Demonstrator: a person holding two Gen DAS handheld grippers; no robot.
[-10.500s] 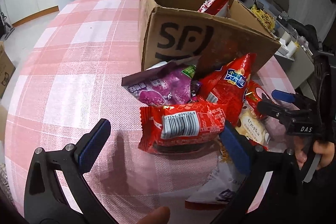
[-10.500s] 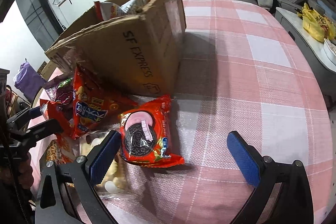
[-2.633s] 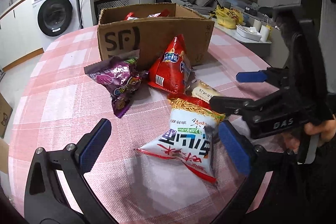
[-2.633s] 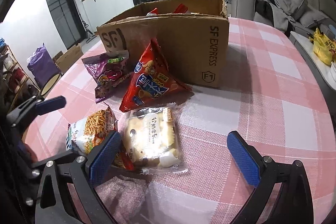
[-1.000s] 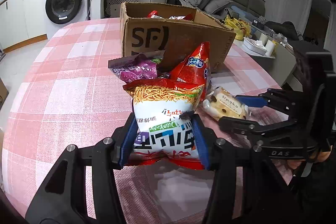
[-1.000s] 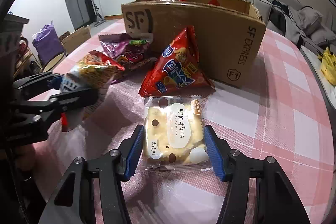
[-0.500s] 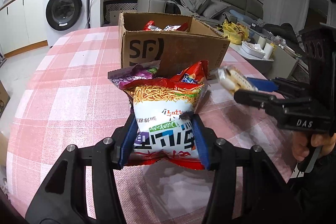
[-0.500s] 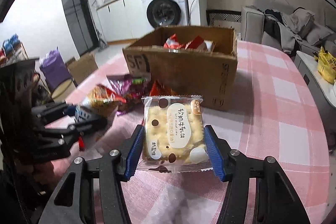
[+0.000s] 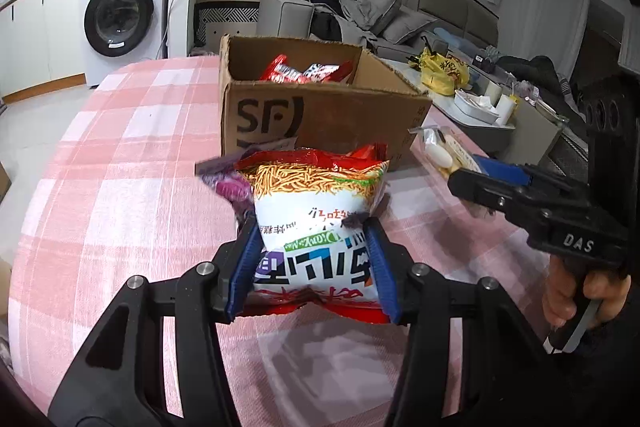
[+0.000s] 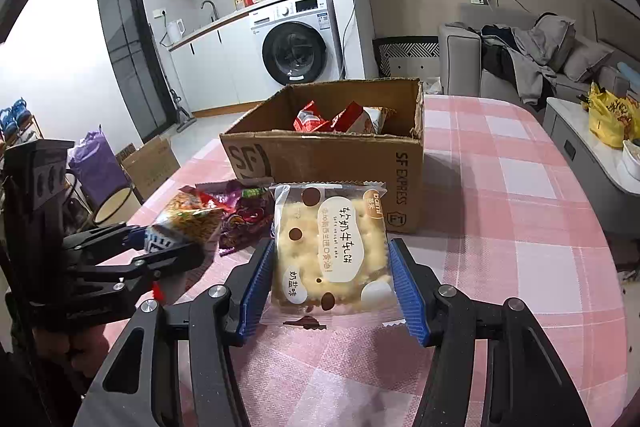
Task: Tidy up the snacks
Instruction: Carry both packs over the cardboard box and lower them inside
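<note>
Left jaws: my left gripper (image 9: 314,269) is clamped on the lower half of a noodle snack bag (image 9: 320,227), blue pads pressing both its sides; the bag is held upright above the table, its print upside down in my left wrist view.
Right jaws: my right gripper (image 10: 332,285) is closed around a clear cracker packet (image 10: 330,247), one blue pad on each long side; the packet is lifted off the table, label facing the camera.
Left gripper from the right: it shows at the left edge of my right wrist view, the noodle bag poking out past its tips.
Right gripper from the left: it shows at the right edge of my left wrist view, the packet's end sticking out beyond its tips, my right hand (image 9: 580,295) on the handle.
Cardboard box (image 9: 320,115): open-topped, printed SF, standing on the table beyond both held snacks, toward the table's far edge.
Inside the box: several red snack packs (image 10: 340,117) lie against its far wall.
Purple snack bag (image 10: 240,215): lying on the table at the foot of the box's near wall, partly hidden behind the noodle bag.
Red bag (image 9: 370,151): only its top corner shows behind the noodle bag, by the box's near wall.
Table (image 9: 120,167): round-edged, covered in a pink and white checked cloth.
Background: a washing machine (image 10: 300,45) stands against the far wall and a grey sofa (image 10: 520,63) piled with clothes.
</note>
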